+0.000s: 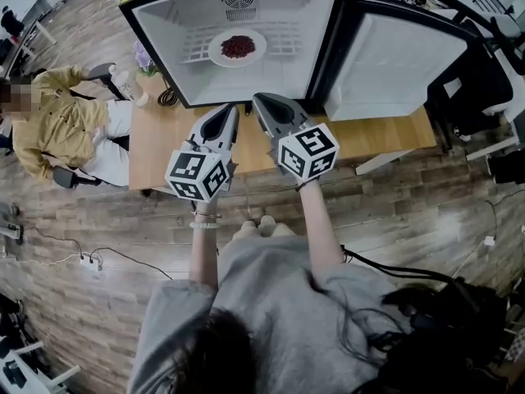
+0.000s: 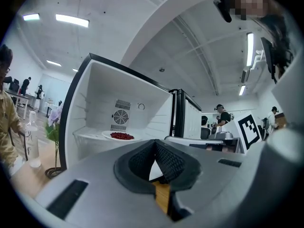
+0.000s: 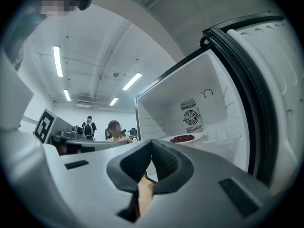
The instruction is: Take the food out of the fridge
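Head view: a small fridge (image 1: pixel 160 31) stands open on a wooden tabletop (image 1: pixel 164 142), its door (image 1: pixel 394 56) swung out to the right. Inside, a white plate (image 1: pixel 220 54) rests on the wire shelf (image 1: pixel 283 35), roughly central and below the round fan grille (image 1: pixel 239 0) in the back wall. The plate carries a heap of dark red food (image 1: pixel 238 46).

The 2 claws are held side by side in front of the opening, both pointing into it. The left claw (image 1: pixel 232 109) and the right claw (image 1: pixel 258 98) lie near the lower edge of the fridge, well apart from the plate. Each carries a marker cube (image 1: pixel 197 175) at its rear.

Left gripper view: the ribbed pads of the left claw meet at their tips with nothing between them. The plate of food shows beyond, to the left.

Right gripper view: the right claw (image 3: pixel 152 146) is likewise closed and empty, with the plate beyond it to the right, on the shelf.

On the tabletop left of the fridge stand a clear bottle (image 1: pixel 131 84) and pale flowers (image 1: pixel 144 57). A seated person (image 1: pixel 57 113) in a yellow top is at the far left.
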A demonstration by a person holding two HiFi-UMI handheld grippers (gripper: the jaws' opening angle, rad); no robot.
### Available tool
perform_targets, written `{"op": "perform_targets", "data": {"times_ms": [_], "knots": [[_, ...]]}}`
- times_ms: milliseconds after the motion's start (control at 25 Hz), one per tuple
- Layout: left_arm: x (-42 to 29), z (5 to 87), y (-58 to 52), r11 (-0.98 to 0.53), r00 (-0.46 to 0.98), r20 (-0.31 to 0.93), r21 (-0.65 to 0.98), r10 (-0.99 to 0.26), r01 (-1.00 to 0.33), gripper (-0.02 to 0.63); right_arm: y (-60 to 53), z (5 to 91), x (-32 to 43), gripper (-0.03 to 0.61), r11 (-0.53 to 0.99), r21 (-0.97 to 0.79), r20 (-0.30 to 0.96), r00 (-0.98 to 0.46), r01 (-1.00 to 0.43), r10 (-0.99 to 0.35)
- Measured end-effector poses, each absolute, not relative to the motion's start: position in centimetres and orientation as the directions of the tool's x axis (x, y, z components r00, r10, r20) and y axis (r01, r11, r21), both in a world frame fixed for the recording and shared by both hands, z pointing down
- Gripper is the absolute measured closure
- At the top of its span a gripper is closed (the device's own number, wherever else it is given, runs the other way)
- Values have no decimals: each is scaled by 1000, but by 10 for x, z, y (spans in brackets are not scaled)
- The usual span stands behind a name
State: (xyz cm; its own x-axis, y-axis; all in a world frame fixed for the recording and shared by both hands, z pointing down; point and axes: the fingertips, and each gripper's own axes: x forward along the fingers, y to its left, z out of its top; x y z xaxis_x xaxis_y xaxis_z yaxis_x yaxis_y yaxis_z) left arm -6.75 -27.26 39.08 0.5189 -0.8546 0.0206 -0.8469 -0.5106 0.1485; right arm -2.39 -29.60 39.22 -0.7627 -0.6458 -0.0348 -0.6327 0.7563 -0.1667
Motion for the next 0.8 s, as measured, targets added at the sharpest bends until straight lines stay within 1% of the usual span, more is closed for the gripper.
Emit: {"op": "perform_targets", "data": {"times_ms": [240,440,600,640,760,800], "knots": [[-72,395,-281,-514,525,40,157,-850,-843,606,-312,395,-28,569,723,-272,-35,-745,-635,-666],[-80,397,-300,-516,530,60,158,-846,-842,606,-338,397,-32,569,663,-445,-56,-721,-601,-691],[-86,400,-315,-516,531,73,156,-844,-842,606,-356,407,-36,566,608,-549,-45,-706,-573,-707],[-87,401,-318,-518,534,78,156,-842,-841,606,-359,410,-36,555,592,-579,-45,-703,-560,-710],[-88,406,-326,-526,542,92,156,-835,-836,606,-370,416,-38,493,545,-662,-49,-696,-514,-716],[-89,408,-328,-525,542,95,159,-835,-836,606,-372,417,-39,486,537,-674,-48,-695,-507,-717]]}}
